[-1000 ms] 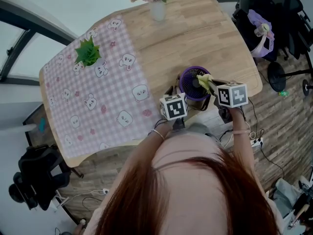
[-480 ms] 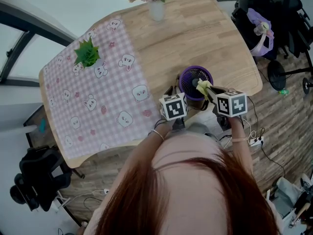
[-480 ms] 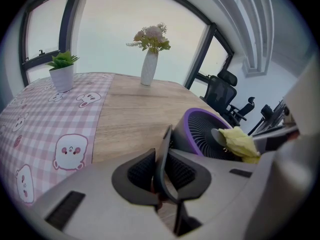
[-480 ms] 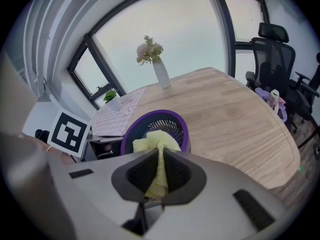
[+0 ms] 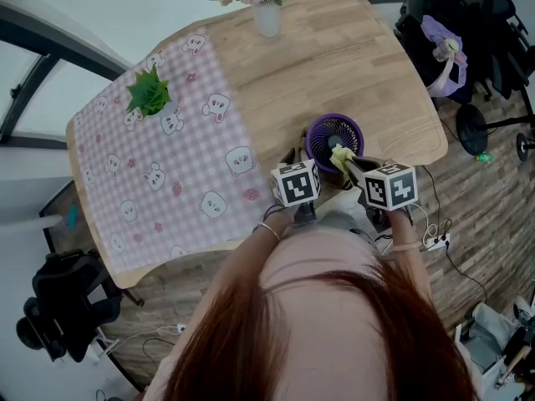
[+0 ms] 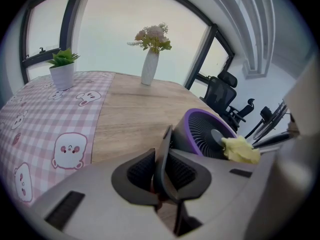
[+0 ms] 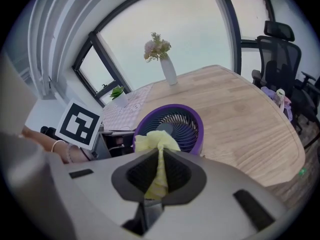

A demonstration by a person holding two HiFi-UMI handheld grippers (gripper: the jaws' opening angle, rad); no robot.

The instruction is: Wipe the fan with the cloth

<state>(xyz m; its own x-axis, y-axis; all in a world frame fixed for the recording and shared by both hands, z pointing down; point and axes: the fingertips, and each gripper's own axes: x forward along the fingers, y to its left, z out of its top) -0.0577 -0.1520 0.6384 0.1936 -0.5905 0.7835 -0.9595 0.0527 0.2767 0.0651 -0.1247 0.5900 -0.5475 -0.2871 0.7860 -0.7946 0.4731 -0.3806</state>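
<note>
A small purple fan (image 5: 334, 139) stands near the table's front edge, its grille tilted up. My left gripper (image 5: 294, 159) grips the fan's thin dark stand (image 6: 164, 151) from the left. Its jaws are opening slightly, and the stand is still pressed between the pads. My right gripper (image 5: 354, 167) is shut on a yellow cloth (image 5: 341, 157), whose bunched end rests on the grille's near part. In the right gripper view the cloth (image 7: 157, 144) sticks out of the gripper (image 7: 159, 171) against the fan (image 7: 175, 126). The left gripper view shows the fan (image 6: 205, 134) and cloth (image 6: 241, 150) at the right.
A pink checked tablecloth (image 5: 167, 170) covers the table's left half, with a small potted plant (image 5: 150, 90) on it. A white vase of flowers (image 5: 267, 11) stands at the far edge. A black office chair (image 5: 468, 23) and floor cables (image 5: 439, 241) lie to the right.
My right gripper has drawn the cloth across the fan's grille, from its right side toward the near edge. The left gripper and the fan have stayed where they were.
</note>
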